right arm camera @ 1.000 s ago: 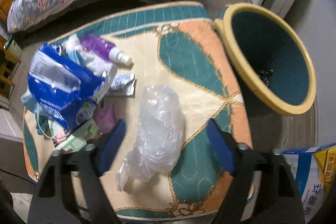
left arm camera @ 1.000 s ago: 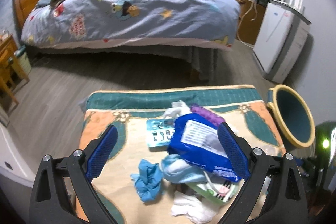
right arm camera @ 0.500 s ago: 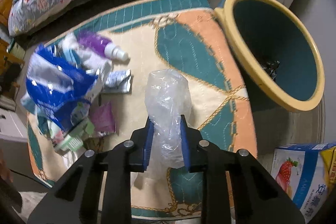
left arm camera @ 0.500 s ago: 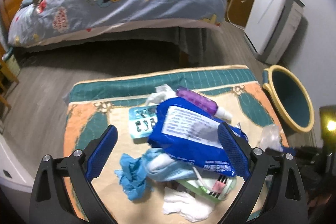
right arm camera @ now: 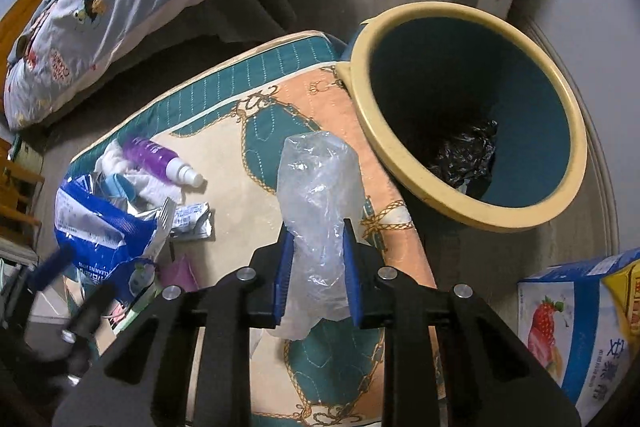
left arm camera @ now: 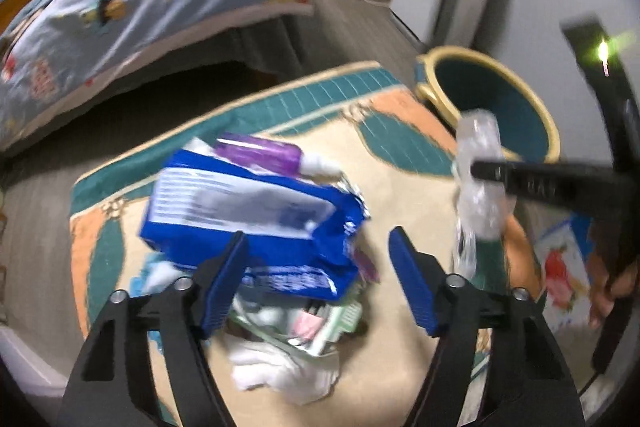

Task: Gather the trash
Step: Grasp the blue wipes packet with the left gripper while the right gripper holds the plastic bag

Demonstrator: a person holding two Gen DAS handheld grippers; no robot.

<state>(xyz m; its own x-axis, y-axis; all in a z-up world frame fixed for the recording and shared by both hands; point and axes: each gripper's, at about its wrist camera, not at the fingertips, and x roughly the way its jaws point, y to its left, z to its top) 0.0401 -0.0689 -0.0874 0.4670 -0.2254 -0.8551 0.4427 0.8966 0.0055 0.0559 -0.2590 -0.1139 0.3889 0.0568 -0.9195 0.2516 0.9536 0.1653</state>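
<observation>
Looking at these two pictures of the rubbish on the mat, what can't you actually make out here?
- Print on the blue wrapper: left wrist view, smeared by motion blur.
- Items under that wrapper: both views, the wrapper covers them.
- Dark crumpled thing in the bin: right wrist view, too shadowed to identify.
- Strawberry carton: right wrist view, cut off by the picture edge.
- Lower end of the clear plastic bag: right wrist view, hidden behind the right gripper clamping it.

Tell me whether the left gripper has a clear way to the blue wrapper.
Probably yes: the left gripper, its jaws just closing, is open right over the blue wrapper, which tops the pile with nothing covering it.
</observation>
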